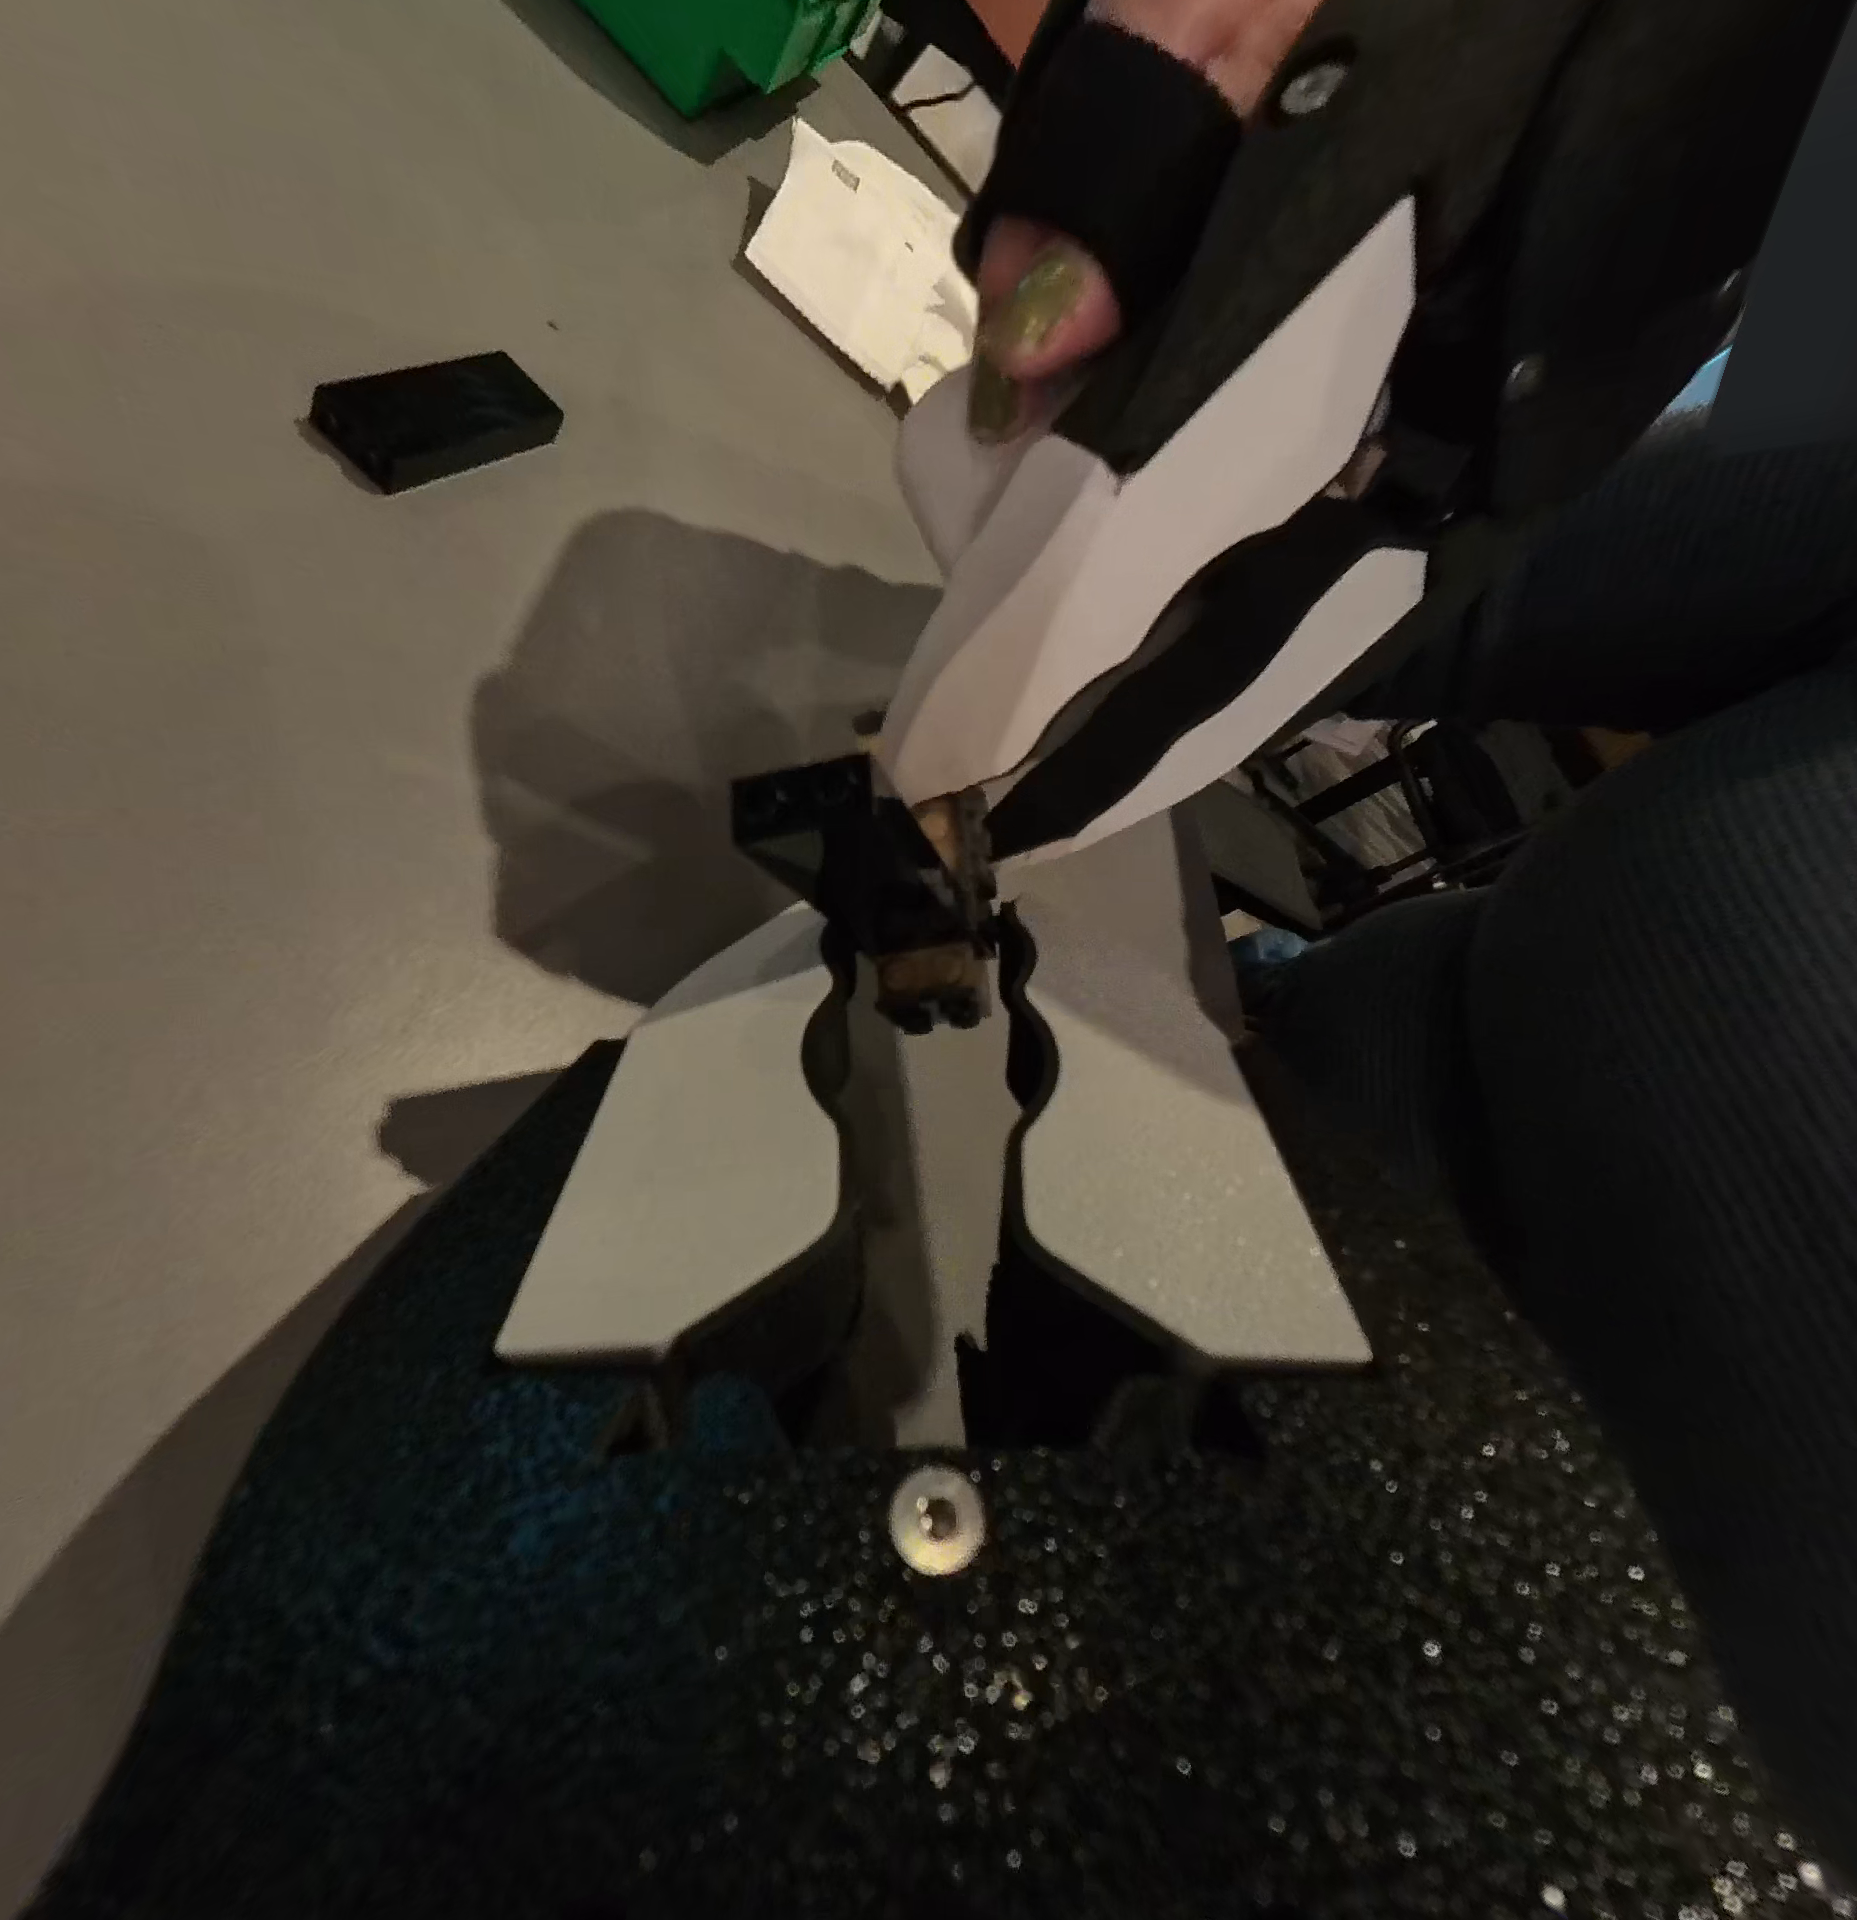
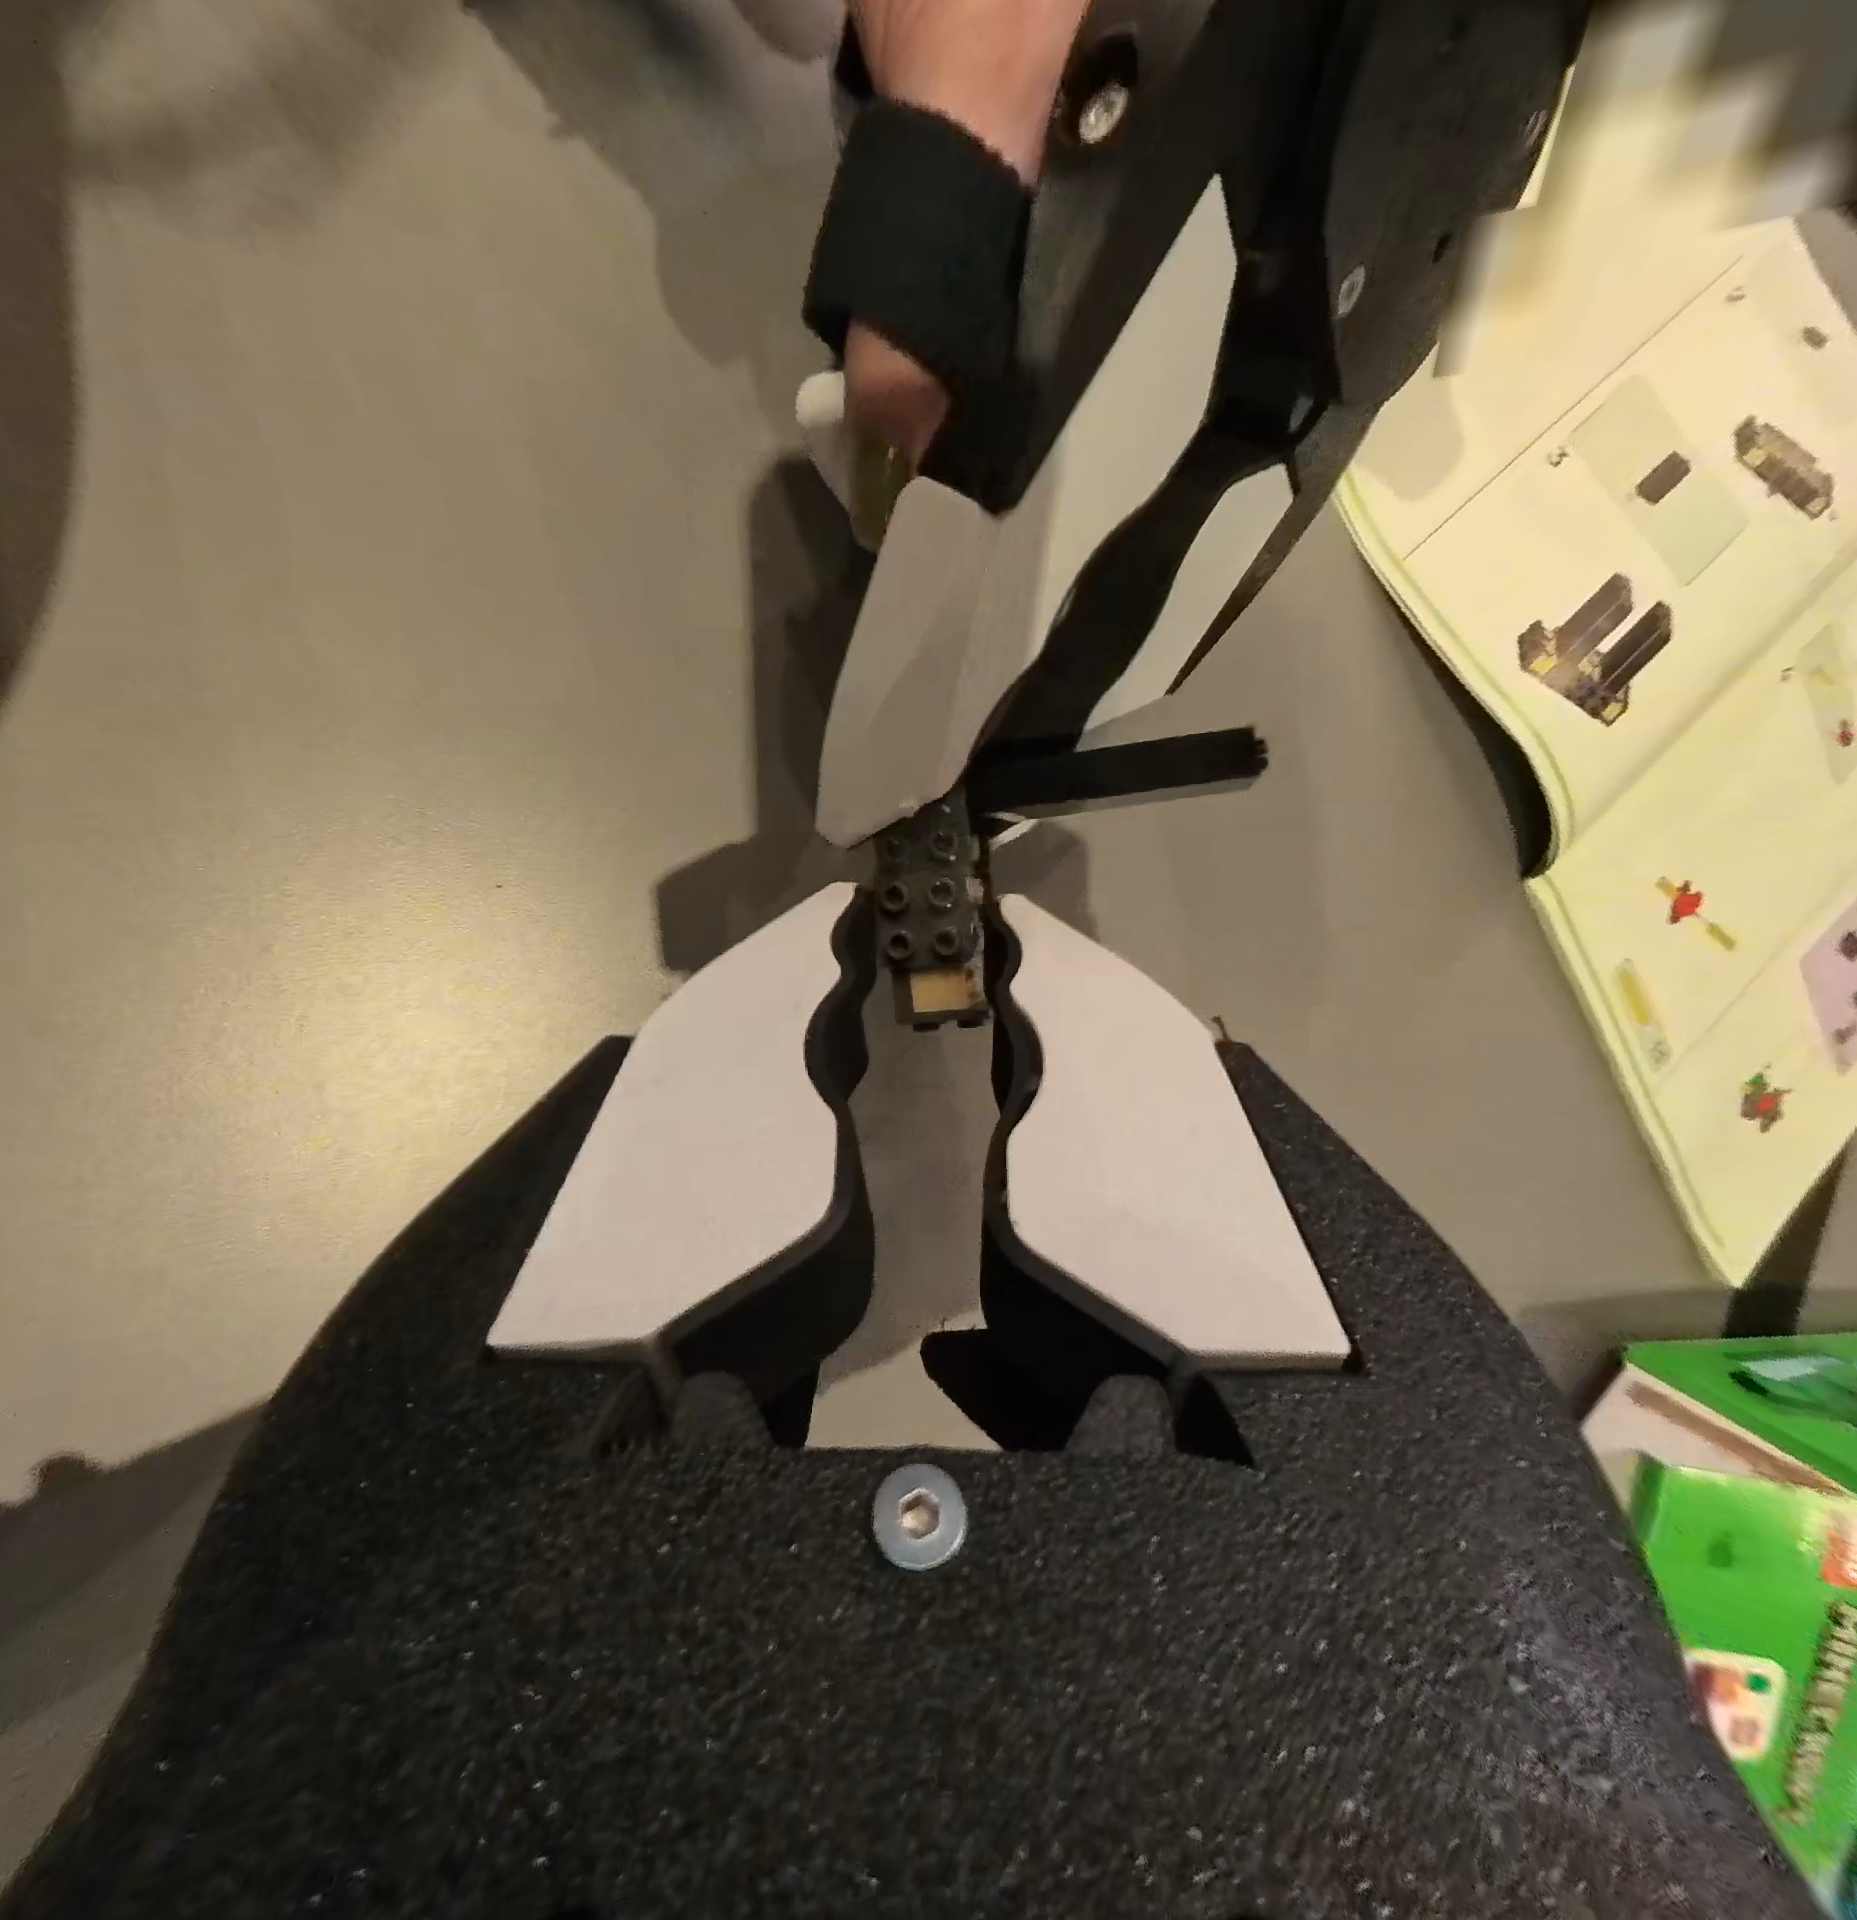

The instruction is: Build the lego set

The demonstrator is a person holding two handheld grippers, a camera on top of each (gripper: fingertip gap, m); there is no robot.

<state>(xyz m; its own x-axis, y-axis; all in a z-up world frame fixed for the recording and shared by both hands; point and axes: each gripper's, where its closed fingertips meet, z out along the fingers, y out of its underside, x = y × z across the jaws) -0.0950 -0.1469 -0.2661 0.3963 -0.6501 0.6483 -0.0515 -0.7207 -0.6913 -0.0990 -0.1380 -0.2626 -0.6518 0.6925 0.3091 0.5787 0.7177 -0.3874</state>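
Observation:
A small black and tan lego assembly (image 1: 929, 966) is held in the air between both grippers. My left gripper (image 1: 919, 935) is shut on its near end. My right gripper (image 1: 960, 816) comes in from the upper right and is shut on its far end. In the right wrist view the assembly (image 2: 924, 899) shows black studs and a tan end, clamped in my right gripper (image 2: 924, 930). My left gripper (image 2: 934, 810) meets it from above. A black plate (image 2: 1142, 774) sticks out sideways from the assembly; it also shows in the left wrist view (image 1: 799, 816).
A loose black brick (image 1: 436, 421) lies on the grey table (image 1: 228, 727) to the left. A white paper bag (image 1: 851, 239) and a green box (image 1: 716, 42) are at the back. An open instruction booklet (image 2: 1682, 810) and the green box (image 2: 1755, 1558) lie at the right. The grippers are tip to tip, or close to it. My right tips are roughly 11 cm from the loose black brick (image 1: 436, 421).

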